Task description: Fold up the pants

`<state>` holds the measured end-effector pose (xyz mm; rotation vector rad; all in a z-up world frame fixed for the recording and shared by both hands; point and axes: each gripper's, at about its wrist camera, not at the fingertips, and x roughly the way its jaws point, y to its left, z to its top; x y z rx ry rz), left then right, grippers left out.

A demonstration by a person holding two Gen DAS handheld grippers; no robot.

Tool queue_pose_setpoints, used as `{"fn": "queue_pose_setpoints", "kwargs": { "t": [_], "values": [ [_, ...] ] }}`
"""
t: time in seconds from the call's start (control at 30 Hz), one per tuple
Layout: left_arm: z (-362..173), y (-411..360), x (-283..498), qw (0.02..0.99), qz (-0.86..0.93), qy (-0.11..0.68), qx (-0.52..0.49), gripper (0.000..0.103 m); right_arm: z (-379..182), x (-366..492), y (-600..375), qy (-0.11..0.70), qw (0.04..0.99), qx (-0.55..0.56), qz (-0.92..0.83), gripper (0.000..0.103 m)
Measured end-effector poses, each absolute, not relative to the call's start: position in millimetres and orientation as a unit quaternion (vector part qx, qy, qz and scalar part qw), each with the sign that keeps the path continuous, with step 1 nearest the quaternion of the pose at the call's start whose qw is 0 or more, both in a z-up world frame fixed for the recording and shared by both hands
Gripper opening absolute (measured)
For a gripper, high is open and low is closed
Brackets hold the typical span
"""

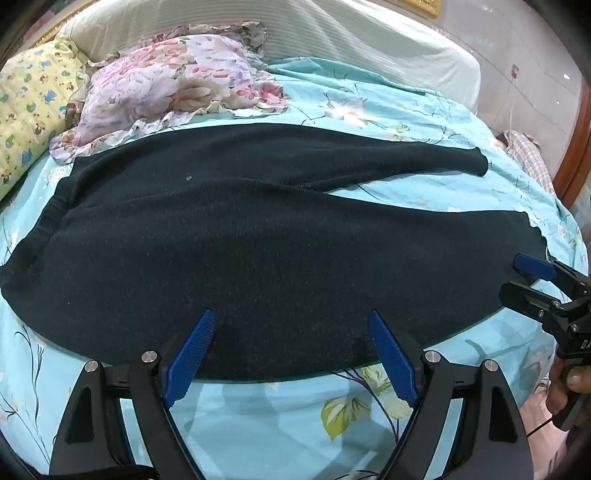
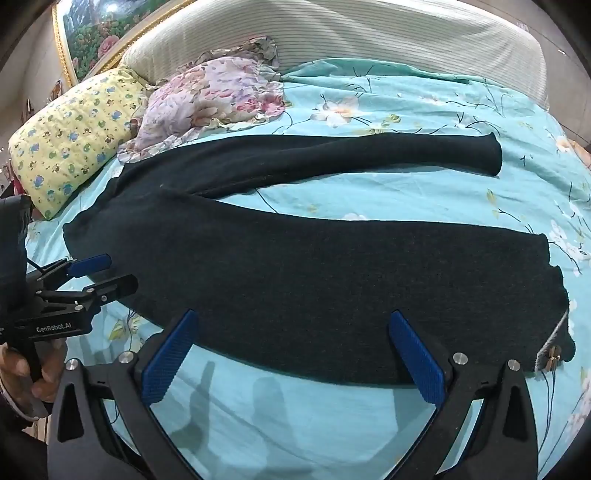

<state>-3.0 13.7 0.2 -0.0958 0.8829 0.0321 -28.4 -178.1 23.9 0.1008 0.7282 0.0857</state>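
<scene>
Fingers apart on both grippers; pants spread flat on the bed.

Left gripper (image 1: 291, 354) and right gripper (image 2: 291, 354) hover empty at the near edge of the dark pants (image 1: 258, 236), legs splayed on the bed (image 1: 258, 417). Judged step: pre-grasp. Next: pinch the near leg's edge, probably at waistband and hem, and fold it over the far leg.

Dark pants (image 1: 258, 240) flat on floral bedsheet (image 1: 424, 192); legs splayed apart, unfolded

Yellow cartoon-print pillow (image 2: 70, 147) beside floral pillow (image 2: 218, 92), both on turquoise flowered bedsheet (image 2: 406, 110); striped headboard (image 2: 332, 33) behind.
</scene>
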Motion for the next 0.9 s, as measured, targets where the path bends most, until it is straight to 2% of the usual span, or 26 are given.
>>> {"fn": "queue_pose_setpoints", "kwargs": {
  "t": [0.9],
  "values": [
    [2.5,13.4,-5.3,0.904,0.012,0.424,-0.052,0.086,29.4,-27.6,-172.2,0.355,0.932,0.045,0.048,0.103]
  ]
}}
